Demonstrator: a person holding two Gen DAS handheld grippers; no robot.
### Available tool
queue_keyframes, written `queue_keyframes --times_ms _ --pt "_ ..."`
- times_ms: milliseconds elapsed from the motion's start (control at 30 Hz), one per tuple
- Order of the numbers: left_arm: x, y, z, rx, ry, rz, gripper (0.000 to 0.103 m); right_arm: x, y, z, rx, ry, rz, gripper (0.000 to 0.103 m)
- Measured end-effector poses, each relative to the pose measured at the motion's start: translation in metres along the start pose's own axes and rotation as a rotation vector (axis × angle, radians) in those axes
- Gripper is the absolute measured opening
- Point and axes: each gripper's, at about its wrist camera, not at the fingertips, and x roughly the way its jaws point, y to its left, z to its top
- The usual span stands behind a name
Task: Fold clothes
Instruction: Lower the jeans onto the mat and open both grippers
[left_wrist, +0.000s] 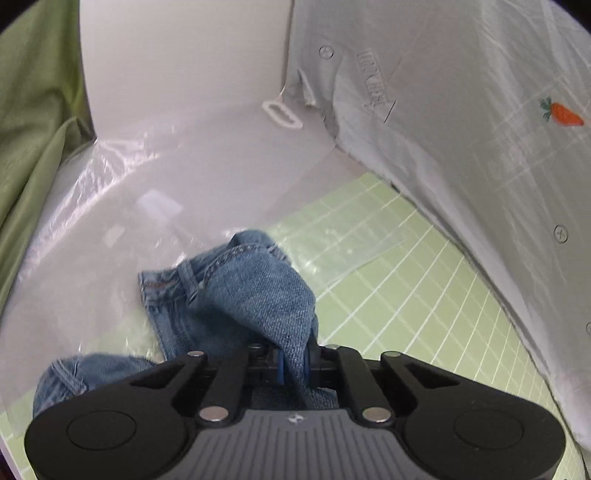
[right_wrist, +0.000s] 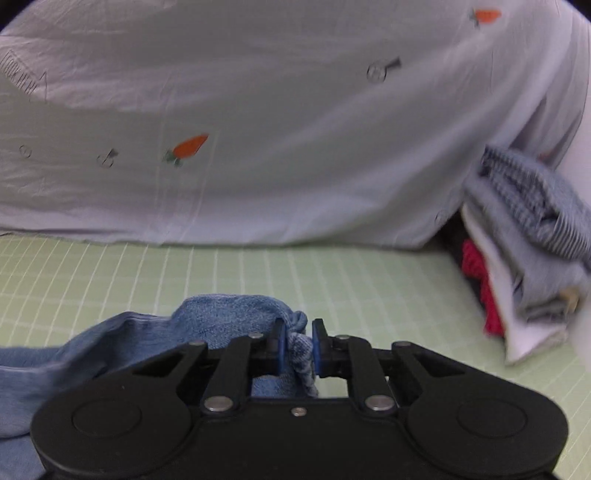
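big pale grey carrot-print sheet (right_wrist: 295, 122) hung behind, green grid mat (right_wrist: 332, 280) underneath, blue jeans (left_wrist: 236, 295) bunched on the mat, left gripper (left_wrist: 294, 360) pinched tight on a denim fold, right gripper (right_wrist: 297, 341) nearly closed, clamping another scrunched bit

One pair of jeans (left_wrist: 236, 295) at 6 o'clock. One grey sheet (right_wrist: 295, 129) at 12 o'clock, two carrots (right_wrist: 190, 146) showing. One green grid mat (right_wrist: 258, 273). One clothes pile (right_wrist: 524, 243) at 3 o'clock. One green cloth (left_wrist: 33, 122) at 9 o'clock.
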Motion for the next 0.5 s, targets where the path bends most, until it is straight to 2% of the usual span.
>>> queue_keyframes --times_ms 100,200,267,300,367,433,500 --pt "0.014 -0.013 0.025 -0.019 -0.024 -0.039 0.009 0.030 -0.016 0.047 -0.032 -0.087 -0.078 0.014" --pt "0.032 -0.031 0.044 -0.036 -0.048 -0.099 0.012 0.069 -0.034 0.085 0.049 -0.103 -0.102 0.016" --pt "0.047 -0.043 0.050 -0.041 -0.050 -0.102 0.022 0.092 -0.041 0.098 0.115 -0.080 -0.120 0.032" --pt "0.053 -0.050 0.052 -0.031 -0.035 -0.085 0.031 0.099 -0.042 0.100 0.134 -0.065 -0.129 0.042" --pt "0.053 -0.057 0.046 0.014 -0.035 -0.084 0.043 0.097 -0.037 0.088 0.148 -0.050 -0.114 0.045" --pt "0.047 -0.055 0.035 0.067 -0.044 -0.090 0.074 0.087 -0.031 0.062 0.162 -0.012 -0.054 0.064" --pt "0.039 -0.049 0.018 0.112 -0.024 -0.072 0.078 0.075 -0.027 0.029 0.207 0.060 -0.005 0.066"
